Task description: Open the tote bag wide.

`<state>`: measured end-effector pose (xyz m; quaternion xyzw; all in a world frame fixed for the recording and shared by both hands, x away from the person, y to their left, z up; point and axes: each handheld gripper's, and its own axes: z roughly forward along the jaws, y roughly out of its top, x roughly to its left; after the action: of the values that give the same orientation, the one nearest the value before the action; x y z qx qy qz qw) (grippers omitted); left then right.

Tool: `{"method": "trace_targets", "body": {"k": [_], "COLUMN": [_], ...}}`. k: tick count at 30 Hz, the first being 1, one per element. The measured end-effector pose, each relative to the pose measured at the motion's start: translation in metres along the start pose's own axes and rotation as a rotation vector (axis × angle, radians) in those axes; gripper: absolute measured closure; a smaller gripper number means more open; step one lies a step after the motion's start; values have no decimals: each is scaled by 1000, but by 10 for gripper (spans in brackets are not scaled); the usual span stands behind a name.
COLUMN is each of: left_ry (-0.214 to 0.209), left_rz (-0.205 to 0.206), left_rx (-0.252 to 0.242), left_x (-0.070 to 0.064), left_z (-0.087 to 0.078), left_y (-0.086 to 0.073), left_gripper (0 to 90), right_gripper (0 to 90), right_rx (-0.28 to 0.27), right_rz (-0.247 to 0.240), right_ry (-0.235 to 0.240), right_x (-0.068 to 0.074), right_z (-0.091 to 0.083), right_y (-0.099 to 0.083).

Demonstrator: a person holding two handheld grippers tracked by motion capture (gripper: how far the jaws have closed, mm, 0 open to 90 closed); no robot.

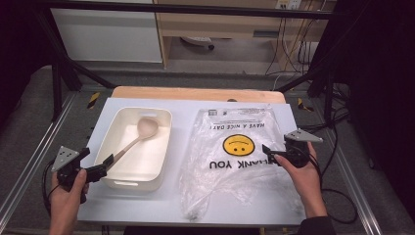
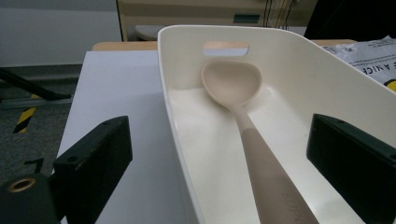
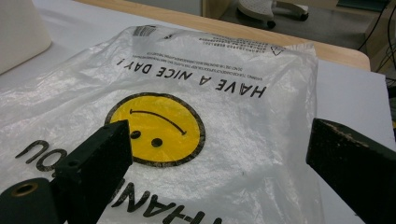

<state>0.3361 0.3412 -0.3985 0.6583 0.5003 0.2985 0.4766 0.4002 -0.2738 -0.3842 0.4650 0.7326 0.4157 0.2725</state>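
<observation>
A cream plastic bin (image 1: 128, 184) stands on the left of the white board, and a beige spoon (image 1: 147, 127) lies slanted inside it. In the left gripper view the spoon (image 2: 231, 81) runs from the bin's far wall (image 2: 299, 65) down between my jaws. My left gripper (image 1: 103, 166) (image 2: 219, 133) is open at the bin's near left corner, one jaw outside the wall. A clear plastic bag (image 1: 235, 171) (image 2: 373, 51) (image 3: 261, 140) with a yellow smiley lies flat on the right. My right gripper (image 1: 269, 154) (image 3: 217, 135) hovers open over the bag's right side, holding nothing.
The white board (image 1: 98, 122) rests on a wooden tabletop (image 1: 195, 93). Metal rails (image 1: 29, 161) and black frame legs flank both sides. Cables (image 1: 337, 147) trail off the right edge. The bin's corner (image 3: 18, 28) stands left of the bag.
</observation>
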Motion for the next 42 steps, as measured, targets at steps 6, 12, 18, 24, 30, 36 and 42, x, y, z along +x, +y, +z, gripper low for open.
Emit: {"method": "trace_targets", "body": {"k": [6, 12, 18, 24, 30, 36, 42], "left_ry": [-1, -6, 4, 9, 7, 6, 7], "left_rz": [-3, -14, -9, -21, -24, -24, -23], "left_rx": [-1, -7, -13, -22, -23, -23, -22], "left_x": [1, 4, 3, 3, 3, 3, 4], "left_z": [0, 0, -1, -2, -2, -2, -2], "left_y": [-1, -2, -1, -1, -1, -1, -1], "left_gripper": [67, 54, 57, 59, 56, 56, 54], "right_gripper": [96, 104, 103, 104, 167, 209, 293], "right_rx": [12, 37, 77, 90, 120, 115, 125], "right_rz": [-16, 11, 41, 43, 66, 89, 101], "right_ry": [15, 3, -36, -41, -73, -94, -104], "right_x": [0, -13, -37, -45, -59, -69, -77], "right_z": [4, 16, 31, 32, 34, 30, 30], "right_y": [14, 19, 7, -2, -14, -22, -32]}}
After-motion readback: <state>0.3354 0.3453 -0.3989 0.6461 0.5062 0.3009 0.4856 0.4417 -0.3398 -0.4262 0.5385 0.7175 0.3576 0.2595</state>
